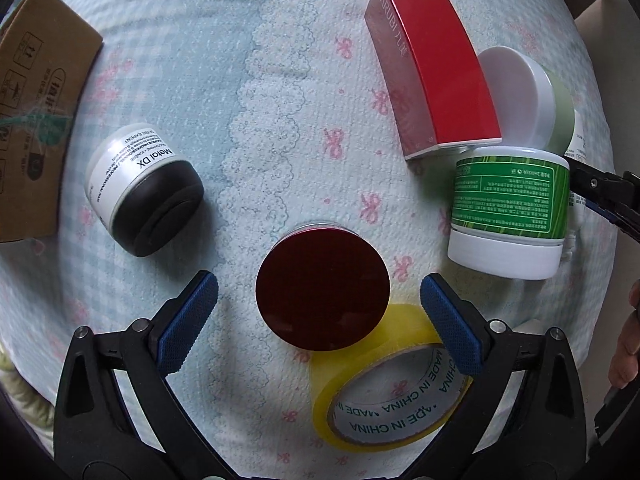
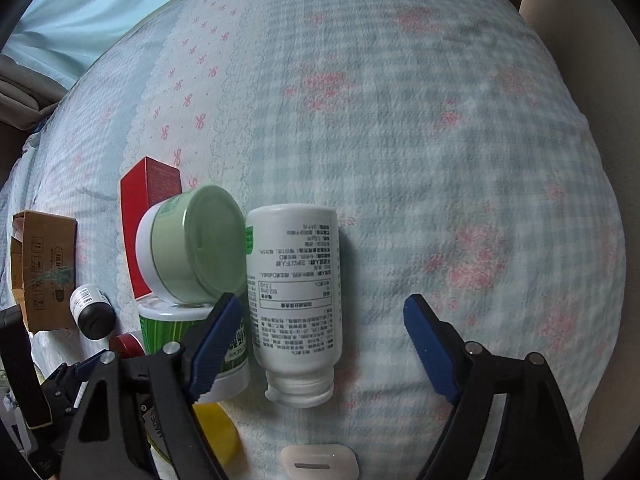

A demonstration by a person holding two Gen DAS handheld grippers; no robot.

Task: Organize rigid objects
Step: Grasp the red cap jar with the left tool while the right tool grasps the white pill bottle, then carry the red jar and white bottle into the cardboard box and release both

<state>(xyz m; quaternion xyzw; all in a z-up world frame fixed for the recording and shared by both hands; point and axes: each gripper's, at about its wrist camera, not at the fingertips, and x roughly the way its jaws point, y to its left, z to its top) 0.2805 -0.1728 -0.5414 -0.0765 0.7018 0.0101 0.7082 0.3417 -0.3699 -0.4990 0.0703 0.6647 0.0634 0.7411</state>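
My left gripper [image 1: 319,300] is open, its blue pads either side of a jar with a dark red lid [image 1: 322,289] that stands on the bedspread, not touching it. A yellow tape roll [image 1: 384,384] lies just below right. My right gripper [image 2: 320,320] is open over a white bottle [image 2: 294,300] lying on its side, cap toward me. A pale green jar [image 2: 192,248] leans on a green-labelled white tub [image 2: 192,344] at the left finger. In the left wrist view the tub [image 1: 510,212] sits right, the right gripper's tip behind it.
A red box [image 1: 432,64] lies at the upper right, a white-lidded green jar [image 1: 524,96] beside it. A black-lidded white jar [image 1: 144,196] lies on its side at left, next to a cardboard box [image 1: 36,112]. A small white flat object [image 2: 318,462] lies near the bottom.
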